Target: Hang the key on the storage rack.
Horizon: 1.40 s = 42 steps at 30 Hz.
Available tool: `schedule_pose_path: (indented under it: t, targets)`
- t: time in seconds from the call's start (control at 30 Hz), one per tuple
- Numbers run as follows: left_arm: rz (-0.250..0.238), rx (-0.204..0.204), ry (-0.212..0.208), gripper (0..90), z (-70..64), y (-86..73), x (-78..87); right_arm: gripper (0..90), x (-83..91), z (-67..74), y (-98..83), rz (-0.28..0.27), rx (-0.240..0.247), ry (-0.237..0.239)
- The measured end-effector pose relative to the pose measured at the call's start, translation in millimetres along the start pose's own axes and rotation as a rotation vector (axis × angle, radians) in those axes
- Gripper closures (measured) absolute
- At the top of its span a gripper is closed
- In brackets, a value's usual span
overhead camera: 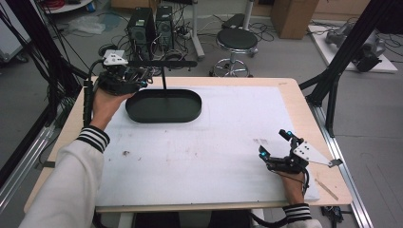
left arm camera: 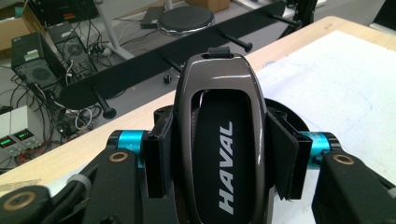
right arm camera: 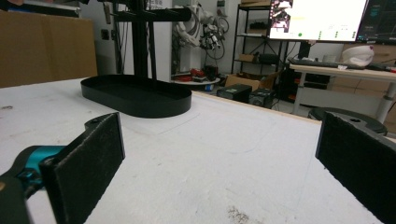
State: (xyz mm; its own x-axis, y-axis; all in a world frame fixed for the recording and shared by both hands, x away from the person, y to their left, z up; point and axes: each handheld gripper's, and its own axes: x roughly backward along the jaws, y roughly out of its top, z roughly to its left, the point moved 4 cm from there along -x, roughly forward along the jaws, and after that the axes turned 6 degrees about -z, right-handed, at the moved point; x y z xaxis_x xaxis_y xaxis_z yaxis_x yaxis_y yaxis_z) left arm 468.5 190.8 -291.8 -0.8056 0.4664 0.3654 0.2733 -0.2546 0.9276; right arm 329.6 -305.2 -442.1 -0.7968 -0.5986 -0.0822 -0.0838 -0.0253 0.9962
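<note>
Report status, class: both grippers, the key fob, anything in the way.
Left gripper shut on HAVAL key fob, beside the rack. Right gripper open, low over mat. Nothing blocking the tray.

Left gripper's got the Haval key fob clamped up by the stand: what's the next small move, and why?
Probably ease the left gripper toward a peg of the stand's crossbar, loop end first. Its pads are shut on the key fob, whose loop end faces the pegged bar in the left gripper view, and it hovers beside the bar above the black tray. The right gripper rests open on the mat.
</note>
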Motion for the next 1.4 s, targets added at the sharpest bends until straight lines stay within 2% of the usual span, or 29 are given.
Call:
schedule_pose_path:
  t: [0.07,0.23,0.33,0.57,0.63,0.77,0.87,1.03,1.23,1.3,1.4]
  targets:
    - [-0.004,0.003,0.004,48.7,1.7,3.3,-0.9,0.3,1.7,0.1,-3.9,0.003,-0.012,0.0]
    - [-0.01,-0.008,0.027,48.7,4.9,10.5,-4.3,0.3,2.3,0.3,-10.7,0.018,-0.008,-0.014]
    - [-0.01,-0.009,0.036,48.7,6.6,13.1,-6.7,0.3,2.9,0.7,-10.7,0.013,-0.024,-0.013]
    - [-0.005,-0.016,0.045,48.7,7.1,20.2,-13.8,0.3,3.1,0.8,-10.9,0.014,-0.028,-0.017]
    - [-0.019,-0.02,0.052,48.7,6.5,21.7,-16.2,0.3,3.0,0.4,-10.9,0.013,-0.02,-0.015]
    - [-0.009,-0.023,0.066,48.7,7.8,19.6,-21.7,0.3,4.0,-0.3,-11.0,0.004,-0.038,-0.02]
    - [-0.007,-0.015,0.075,48.7,10.2,17.7,-24.8,0.3,3.9,-0.3,-10.8,0.002,-0.03,-0.017]
    - [-0.036,0.005,0.095,48.7,13.0,18.4,-27.6,0.3,4.4,-0.5,-10.9,0.001,-0.035,-0.019]
    - [-0.038,0.012,0.122,48.7,13.9,17.0,-30.4,0.3,4.7,0.1,-11.1,0.005,-0.039,-0.018]
    - [-0.033,0.018,0.133,48.7,14.0,16.0,-32.0,0.3,4.3,-0.7,-10.9,0.0,-0.031,-0.019]
    - [-0.008,0.005,0.148,48.7,13.0,13.3,-35.3,0.3,4.6,0.1,-11.1,0.003,-0.039,-0.018]
